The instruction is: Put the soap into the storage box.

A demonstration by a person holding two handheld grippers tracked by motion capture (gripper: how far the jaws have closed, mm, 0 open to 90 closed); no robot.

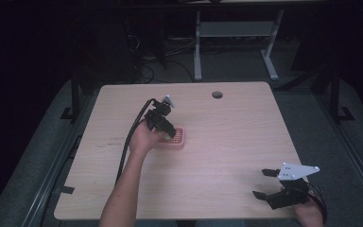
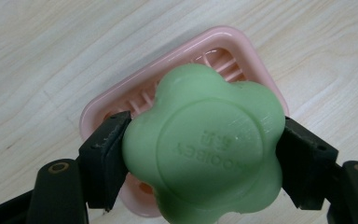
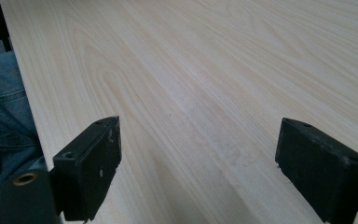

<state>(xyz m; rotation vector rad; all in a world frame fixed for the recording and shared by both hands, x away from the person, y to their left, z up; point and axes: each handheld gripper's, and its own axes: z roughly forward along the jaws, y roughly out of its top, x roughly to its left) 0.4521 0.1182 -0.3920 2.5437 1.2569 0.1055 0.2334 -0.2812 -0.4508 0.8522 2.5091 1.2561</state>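
Near the middle of the counter (image 1: 227,142), a little to the left, our left claw (image 2: 200,154) is clamped on a green flower-shaped soap (image 2: 203,147), one jaw on each side of it, right above the pink soap dish (image 2: 95,112). In the left gripper view the soap covers most of the slatted tray, and we cannot tell whether it already touches the slats or hangs just over them.

The step in hand looks to us like setting the soap into the dish. To do it well we should keep the soap level and centred between the rims, lower it until it sits on the slats, and only then let the jaws part, evenly, so neither one drags the light dish sideways. Soap is slick, so the grip should not slacken early.

Our right claw (image 1: 273,183) rests at the near right corner, jaws wide apart and holding nothing, well apart from the dish.

The counter is pale wood grain with a round cable hole (image 1: 217,94) near its far edge. Beyond it the room is dark, with the white legs of a desk frame (image 1: 198,47) and loose cables on grey floor.
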